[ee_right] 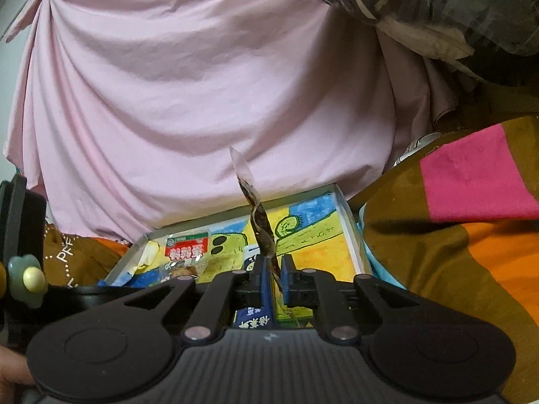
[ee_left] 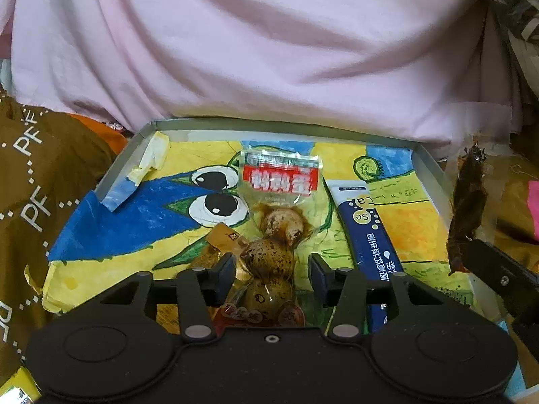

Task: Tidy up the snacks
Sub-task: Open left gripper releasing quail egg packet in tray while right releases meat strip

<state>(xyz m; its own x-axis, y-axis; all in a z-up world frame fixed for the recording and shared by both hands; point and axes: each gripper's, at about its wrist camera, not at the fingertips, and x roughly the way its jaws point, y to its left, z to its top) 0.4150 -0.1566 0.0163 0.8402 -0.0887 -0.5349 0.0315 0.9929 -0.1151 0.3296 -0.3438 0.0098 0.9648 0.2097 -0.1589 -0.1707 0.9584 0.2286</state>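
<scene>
A shallow tray lined with a bright drawing holds the snacks. A clear packet of speckled quail eggs with a red label lies in its middle. My left gripper is open and straddles the packet's near end, with a gap at the right finger. A blue-and-white tube packet lies to the right, a small gold packet to the left. My right gripper has its jaws slightly apart, and a thin brown snack packet stands upright between them over the tray's right side; this packet also shows in the left wrist view.
Pink cloth rises right behind the tray. A brown blanket with white letters lies left; brown, pink and orange bedding crowds the right rim. Torn paper sits in the tray's far left corner. A hand shows at bottom left.
</scene>
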